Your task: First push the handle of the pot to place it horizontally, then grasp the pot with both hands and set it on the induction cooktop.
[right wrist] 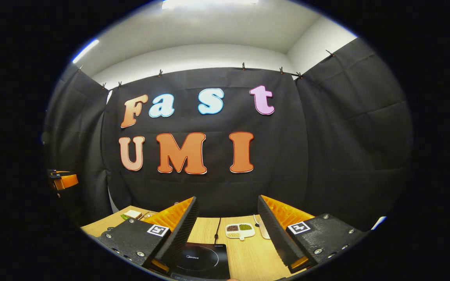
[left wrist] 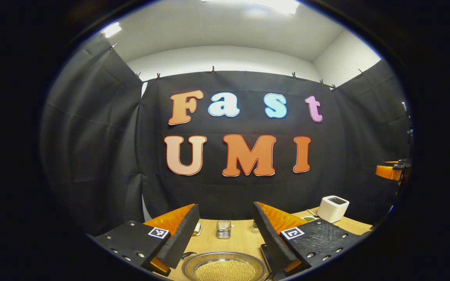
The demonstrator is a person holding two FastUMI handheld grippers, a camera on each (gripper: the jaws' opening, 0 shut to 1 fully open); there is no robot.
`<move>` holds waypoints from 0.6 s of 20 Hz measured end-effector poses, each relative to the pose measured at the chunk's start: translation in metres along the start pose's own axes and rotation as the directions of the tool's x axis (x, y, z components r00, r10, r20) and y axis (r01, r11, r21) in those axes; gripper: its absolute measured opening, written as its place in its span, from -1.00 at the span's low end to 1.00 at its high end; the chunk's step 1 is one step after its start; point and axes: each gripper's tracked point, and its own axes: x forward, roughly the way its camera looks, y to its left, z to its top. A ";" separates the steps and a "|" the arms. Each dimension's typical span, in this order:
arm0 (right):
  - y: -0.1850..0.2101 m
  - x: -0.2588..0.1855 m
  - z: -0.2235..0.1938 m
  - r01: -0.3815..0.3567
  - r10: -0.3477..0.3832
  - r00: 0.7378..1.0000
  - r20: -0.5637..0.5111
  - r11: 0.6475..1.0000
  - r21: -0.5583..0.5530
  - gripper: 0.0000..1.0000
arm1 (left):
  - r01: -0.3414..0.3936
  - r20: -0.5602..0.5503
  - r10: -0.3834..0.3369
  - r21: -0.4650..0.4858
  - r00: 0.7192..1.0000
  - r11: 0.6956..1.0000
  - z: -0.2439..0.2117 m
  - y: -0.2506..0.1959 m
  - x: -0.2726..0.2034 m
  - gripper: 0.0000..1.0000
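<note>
My left hand-held gripper (left wrist: 225, 234) hangs above the desk (left wrist: 240, 240) with its fingers spread wide and nothing between them; the pot (left wrist: 225, 267), full of pale beans, sits just below and ahead of the gap. My right hand-held gripper (right wrist: 228, 230) is equally wide and empty, with the induction cooktop (right wrist: 203, 259) lying on the desk just beneath its left finger.

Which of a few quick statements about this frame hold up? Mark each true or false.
1. The pot holds small yellowish beads. True.
2. The left gripper is shut on the pot's rim. False: its jaws stand open above the pot.
3. The induction cooktop lies below the open right gripper. True.
4. The pot sits on the cooktop. False: the cooktop is bare.
5. A white box-shaped appliance stands on the table. True.
</note>
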 end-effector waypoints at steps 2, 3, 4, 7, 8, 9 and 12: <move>-0.001 0.001 -0.001 0.000 0.000 1.000 -0.001 1.000 0.001 0.89 | 0.004 -0.001 -0.004 0.002 1.000 1.000 -0.001 -0.003 0.000 0.77; -0.001 0.001 -0.002 0.000 0.000 1.000 -0.002 1.000 0.002 0.89 | 0.004 -0.006 -0.004 0.001 1.000 1.000 -0.003 -0.003 0.000 0.77; -0.001 0.002 -0.002 0.000 0.000 1.000 -0.004 1.000 0.004 0.89 | 0.001 -0.010 -0.001 -0.005 1.000 1.000 -0.004 -0.002 0.000 0.77; -0.003 0.003 -0.005 0.002 -0.002 1.000 -0.009 1.000 0.013 0.89 | -0.001 -0.023 0.001 -0.013 1.000 1.000 -0.010 0.000 0.003 0.89; -0.005 0.004 -0.006 0.005 -0.005 1.000 -0.011 1.000 0.013 0.89 | -0.003 -0.028 0.002 -0.015 1.000 1.000 -0.011 0.002 0.003 0.72; -0.006 0.004 -0.007 0.008 -0.008 1.000 -0.012 1.000 0.013 0.89 | -0.002 -0.022 0.001 -0.018 1.000 1.000 -0.012 0.001 0.004 0.63; -0.009 0.005 -0.008 0.016 -0.016 1.000 -0.015 1.000 0.015 0.89 | 0.009 -0.003 -0.009 -0.013 1.000 1.000 -0.008 0.001 0.002 0.00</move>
